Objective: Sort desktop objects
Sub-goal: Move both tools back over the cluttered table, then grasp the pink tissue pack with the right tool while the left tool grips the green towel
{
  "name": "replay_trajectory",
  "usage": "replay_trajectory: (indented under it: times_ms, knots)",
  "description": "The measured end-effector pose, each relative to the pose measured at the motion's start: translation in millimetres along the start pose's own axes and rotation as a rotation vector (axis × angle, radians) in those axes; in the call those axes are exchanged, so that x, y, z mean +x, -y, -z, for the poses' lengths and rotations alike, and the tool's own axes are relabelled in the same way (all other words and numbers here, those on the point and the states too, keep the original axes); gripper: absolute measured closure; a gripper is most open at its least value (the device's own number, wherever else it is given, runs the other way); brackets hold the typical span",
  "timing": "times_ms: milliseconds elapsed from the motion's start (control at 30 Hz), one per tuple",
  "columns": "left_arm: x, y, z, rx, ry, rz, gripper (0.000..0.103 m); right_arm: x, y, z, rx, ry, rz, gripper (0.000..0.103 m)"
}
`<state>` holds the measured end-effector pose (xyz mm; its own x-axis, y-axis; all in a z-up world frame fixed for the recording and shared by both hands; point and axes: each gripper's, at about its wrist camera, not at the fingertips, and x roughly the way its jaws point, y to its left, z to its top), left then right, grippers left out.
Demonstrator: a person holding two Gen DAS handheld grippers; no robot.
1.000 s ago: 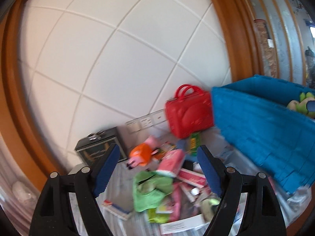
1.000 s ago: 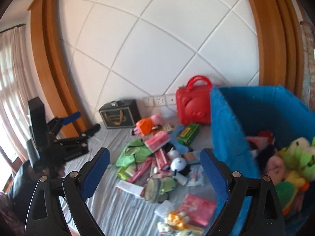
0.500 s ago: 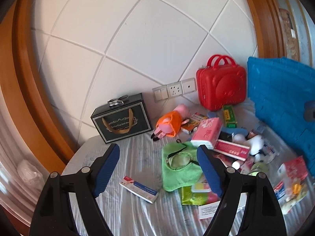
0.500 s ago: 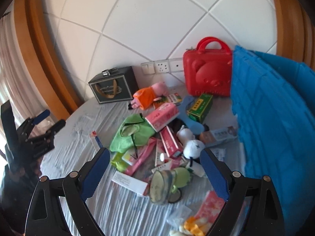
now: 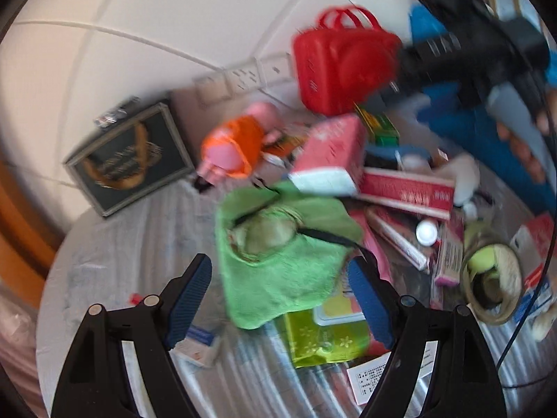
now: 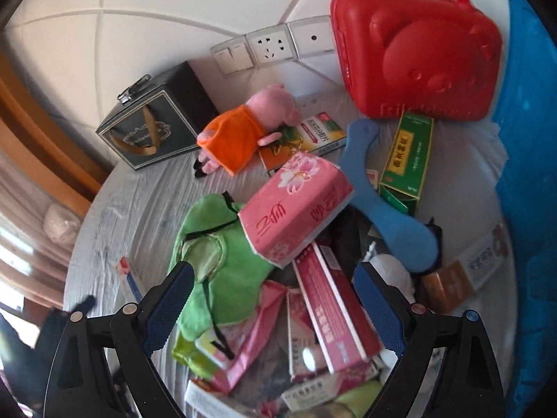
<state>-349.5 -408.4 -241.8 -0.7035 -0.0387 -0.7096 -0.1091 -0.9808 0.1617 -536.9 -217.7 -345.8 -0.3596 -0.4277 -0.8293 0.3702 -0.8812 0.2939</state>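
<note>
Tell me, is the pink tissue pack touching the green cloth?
Touching. In the right wrist view the pink tissue pack lies tilted with its lower corner resting on the green cloth, overlapping it with no gap showing.

Both grippers have dropped toward the heap on the table. The left gripper (image 5: pixel 278 299) now hangs over the green cloth (image 5: pixel 282 254); the right gripper (image 6: pixel 275 303) has swung away from the blue bin (image 6: pixel 525 174) to above the pink tissue pack (image 6: pixel 296 209).

table (image 6: pixel 146 188) – grey cover | on it – dark box (image 6: pixel 153 129), red case (image 6: pixel 417 52), green cloth (image 6: pixel 222 261)
</note>
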Motion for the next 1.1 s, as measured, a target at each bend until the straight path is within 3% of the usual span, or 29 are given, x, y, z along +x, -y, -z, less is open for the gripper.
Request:
replay_trajectory:
  times_ms: [100, 233, 367, 467, 500, 567, 667, 800, 867, 900, 933, 1000, 1100]
  knots:
    - [31.2, 16.0, 5.1, 0.064, -0.035, 0.067, 0.022, 15.8, 5.5, -5.9, -0.021, -0.006, 0.030, 0.009]
    - [58.7, 30.9, 11.2, 0.155, -0.051, 0.100, 0.022, 37.7, 12.7, -10.2, -0.010, -0.047, 0.010, 0.009]
    - [79.0, 22.4, 7.1, 0.161, -0.072, 0.072, 0.022, 56.4, 20.6, -10.5, 0.013, -0.062, -0.007, 0.009]
    - [84.5, 0.7, -1.4, 0.097, -0.051, 0.056, 0.023, 69.0, 31.5, -11.3, 0.041, -0.063, -0.019, 0.009]
    - [88.1, -6.8, -3.1, 0.068, -0.054, 0.061, 0.027, 72.0, 34.8, -11.7, 0.054, -0.064, -0.024, 0.009]
    - [91.9, -15.4, -4.7, 0.027, -0.068, 0.096, 0.057, 82.4, 41.8, -15.3, 0.102, -0.071, -0.040, 0.009]
    - [91.5, -16.7, -2.1, 0.005, -0.075, 0.124, 0.065, 98.8, 42.5, -24.3, 0.161, -0.075, -0.060, 0.009]
    - [88.4, -16.1, -0.4, -0.002, -0.074, 0.126, 0.066, 122.4, 38.3, -33.8, 0.224, -0.079, -0.067, 0.005]
    - [87.8, -17.9, -0.4, -0.019, -0.073, 0.128, 0.067, 126.7, 30.2, -39.4, 0.220, -0.038, -0.056, 0.011]
    - [88.0, -18.4, -0.9, -0.023, -0.076, 0.128, 0.069, 129.0, 26.7, -40.2, 0.201, -0.023, -0.038, 0.030]
    - [88.7, -18.5, -1.4, -0.023, -0.079, 0.127, 0.074, 133.3, 22.2, -41.2, 0.160, -0.023, -0.051, 0.036]
    - [86.4, -18.8, -1.6, -0.027, -0.075, 0.125, 0.079, 133.6, 17.2, -41.1, 0.128, -0.025, -0.097, 0.044]
    - [79.8, -22.1, -4.3, -0.049, -0.052, 0.142, 0.091, 115.9, 2.9, -38.5, 0.029, -0.001, -0.121, 0.049]
